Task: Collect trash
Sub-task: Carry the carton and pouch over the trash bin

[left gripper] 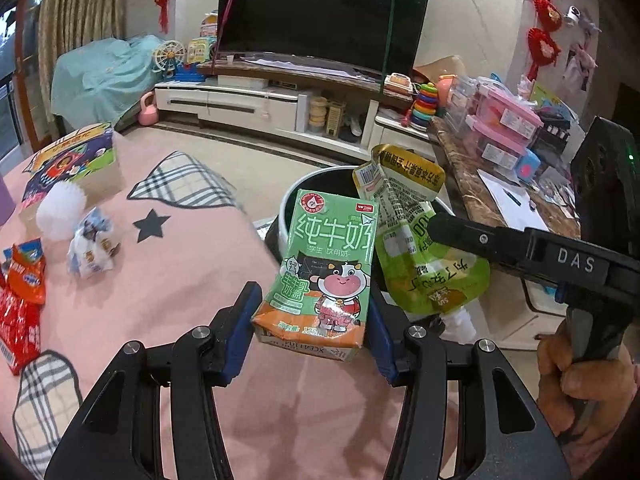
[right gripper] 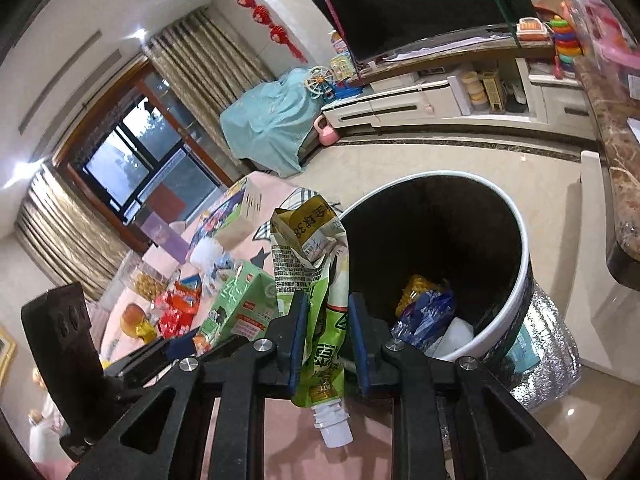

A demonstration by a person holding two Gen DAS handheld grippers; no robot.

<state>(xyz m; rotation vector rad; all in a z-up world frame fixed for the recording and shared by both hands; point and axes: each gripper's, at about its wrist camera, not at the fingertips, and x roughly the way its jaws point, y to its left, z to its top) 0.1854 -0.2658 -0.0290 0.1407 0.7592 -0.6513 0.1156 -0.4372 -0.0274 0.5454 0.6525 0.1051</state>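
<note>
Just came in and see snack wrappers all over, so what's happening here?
A person is clearing trash with two handheld grippers. The left gripper is shut on a green milk carton, held above the pink table cover. The right gripper holds a green drink pouch, spout down, by the rim of the trash bin, which already contains some wrappers. A red wrapper and a crumpled white wrapper remain on the table.
</note>
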